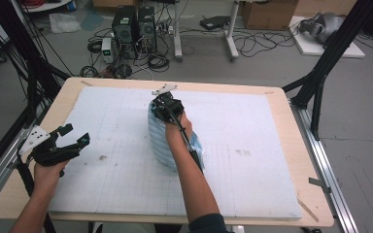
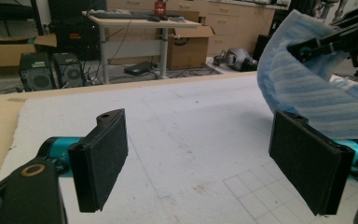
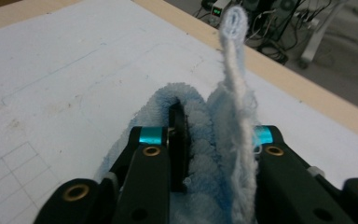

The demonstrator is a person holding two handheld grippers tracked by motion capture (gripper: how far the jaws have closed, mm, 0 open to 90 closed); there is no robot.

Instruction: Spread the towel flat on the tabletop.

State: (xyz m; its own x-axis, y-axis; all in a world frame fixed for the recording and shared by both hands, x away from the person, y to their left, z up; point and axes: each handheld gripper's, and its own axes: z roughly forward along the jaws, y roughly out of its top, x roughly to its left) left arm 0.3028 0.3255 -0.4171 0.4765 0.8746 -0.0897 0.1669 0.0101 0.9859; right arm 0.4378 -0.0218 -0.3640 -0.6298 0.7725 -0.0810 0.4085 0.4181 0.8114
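A light blue striped towel (image 1: 159, 141) hangs bunched over the middle of the white foam mat (image 1: 252, 121), its lower end resting on the mat. My right gripper (image 1: 167, 108) is shut on the towel's upper folds; in the right gripper view the terry cloth (image 3: 200, 121) fills the space between the jaws of that gripper (image 3: 214, 137) and one fold sticks up. My left gripper (image 1: 76, 134) hovers near the mat's left edge, open and with nothing in it. In the left gripper view, the wide-apart pads of that gripper (image 2: 205, 158) frame bare mat, with the towel (image 2: 303, 88) and the right gripper (image 2: 335, 42) at the right.
The mat covers most of a wooden table (image 1: 303, 160). Beyond the table's far edge, computer towers (image 1: 133, 26) and tangled cables sit on the floor. Black frame posts stand at the left (image 1: 29, 73) and the right (image 1: 320, 73) of the table.
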